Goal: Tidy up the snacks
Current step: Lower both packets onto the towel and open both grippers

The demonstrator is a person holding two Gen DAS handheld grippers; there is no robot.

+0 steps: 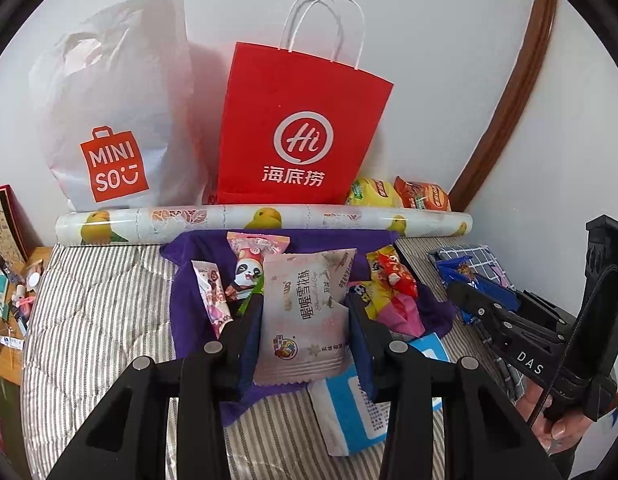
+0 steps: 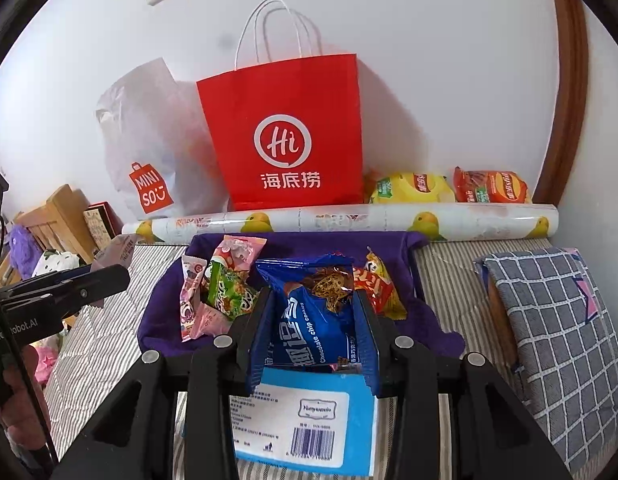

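A pale pink snack packet (image 1: pixel 301 312) is clamped between the left gripper's (image 1: pixel 297 316) narrowed jaws; a blue chocolate-chip cookie bag (image 2: pixel 313 320) is pinched by the right gripper (image 2: pixel 313 320), above a purple cloth bin (image 2: pixel 301 240) on the striped bed (image 1: pixel 101 304).

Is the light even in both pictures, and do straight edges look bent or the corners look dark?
Left wrist view: soft even light, faint shadows behind the red paper bag; the brown wooden trim bows strongly, corners black. Right wrist view: same light, the patterned roll curves slightly, corners black too.
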